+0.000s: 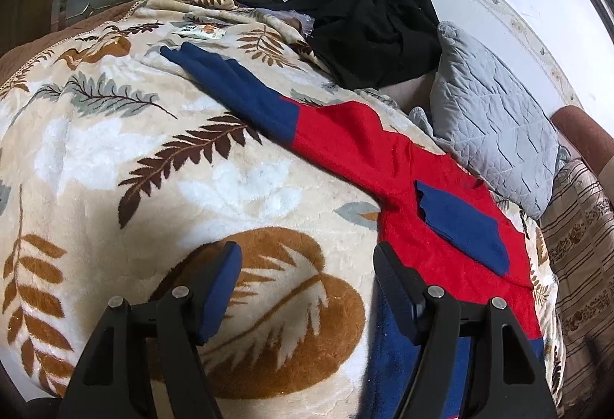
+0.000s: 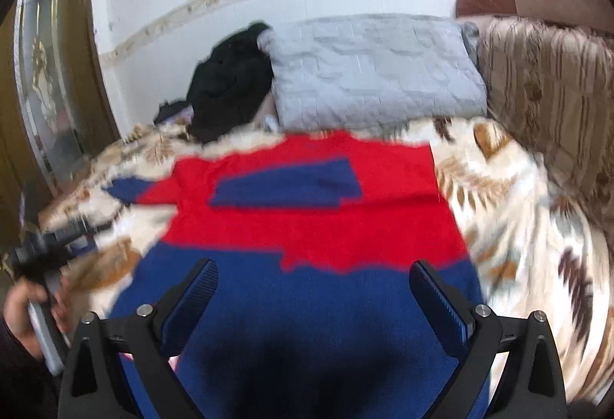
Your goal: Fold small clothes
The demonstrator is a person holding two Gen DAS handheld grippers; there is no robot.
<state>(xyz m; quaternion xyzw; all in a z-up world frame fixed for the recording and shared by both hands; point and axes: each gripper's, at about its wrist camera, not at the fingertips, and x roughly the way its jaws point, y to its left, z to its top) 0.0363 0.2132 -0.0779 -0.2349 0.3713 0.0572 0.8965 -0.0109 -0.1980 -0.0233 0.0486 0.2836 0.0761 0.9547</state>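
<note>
Leaf-print blanket (image 1: 115, 158): sweater (image 1: 383, 158) flat, sleeve (image 1: 230, 85) stretched toward door.

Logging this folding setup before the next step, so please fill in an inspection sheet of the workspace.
Surface: bed under a leaf-print blanket.
Job's things: red and blue sweater lying flat, one sleeve folded over the body, the other stretched out.
Clutter: black clothes heaped at the far side; grey pillow; small packet.
Grippers: left gripper open above the blanket beside the sweater; right gripper open over the blue hem, nothing between the fingers.
Cables: nothing seen.
Surroundings: white wall, patterned headboard, door with glass.
</note>
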